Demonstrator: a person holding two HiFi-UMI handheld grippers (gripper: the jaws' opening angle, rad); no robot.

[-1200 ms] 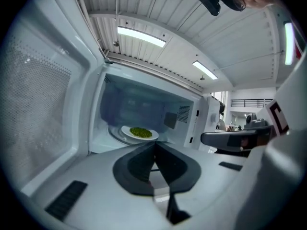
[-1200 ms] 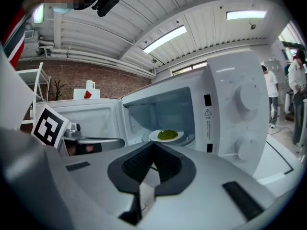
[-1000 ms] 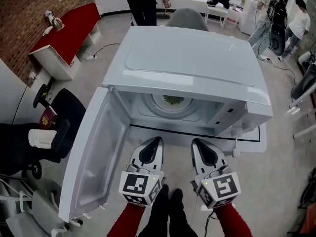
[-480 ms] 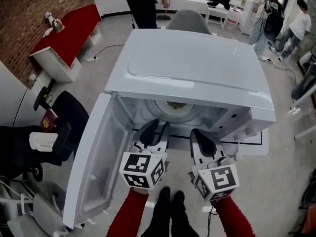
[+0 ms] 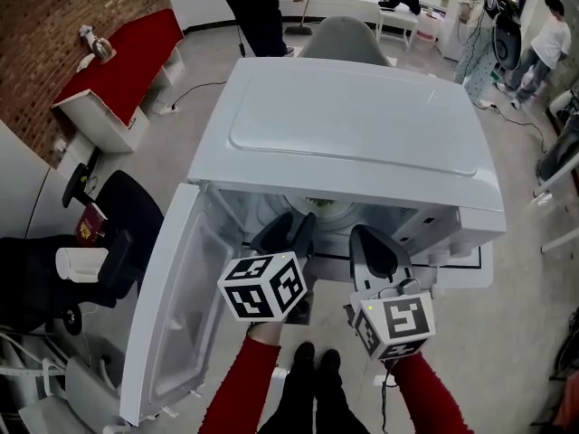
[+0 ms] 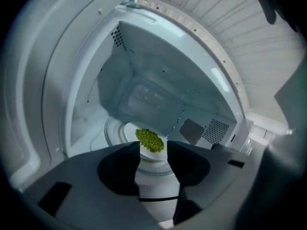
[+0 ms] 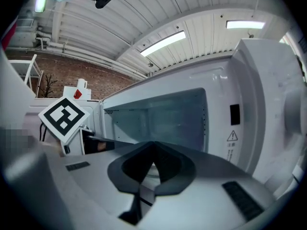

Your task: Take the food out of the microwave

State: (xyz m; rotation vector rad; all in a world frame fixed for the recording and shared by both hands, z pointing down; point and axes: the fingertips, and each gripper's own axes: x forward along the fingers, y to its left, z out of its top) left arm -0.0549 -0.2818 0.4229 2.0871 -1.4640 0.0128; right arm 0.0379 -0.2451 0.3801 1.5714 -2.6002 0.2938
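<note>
Two jaws of the left gripper (image 6: 153, 150) have just opened, nothing gripped; advance level to the plate's (image 6: 152, 158) six-o'clock rim, keeping the food (image 6: 149, 139) flat. Right gripper (image 7: 152, 153) jaws are closed.

To your left, a red-topped counter (image 5: 122, 61) stands against the brick wall (image 5: 50, 25). A black office chair (image 5: 131, 208) sits nearer you, with a red booklet (image 5: 88, 223) at its edge. Straight ahead is a grey chair (image 5: 340, 37), and a person in a white shirt (image 5: 550, 36) stands at the far right.

White microwave (image 5: 353, 125) on white table (image 5: 472, 266)
</note>
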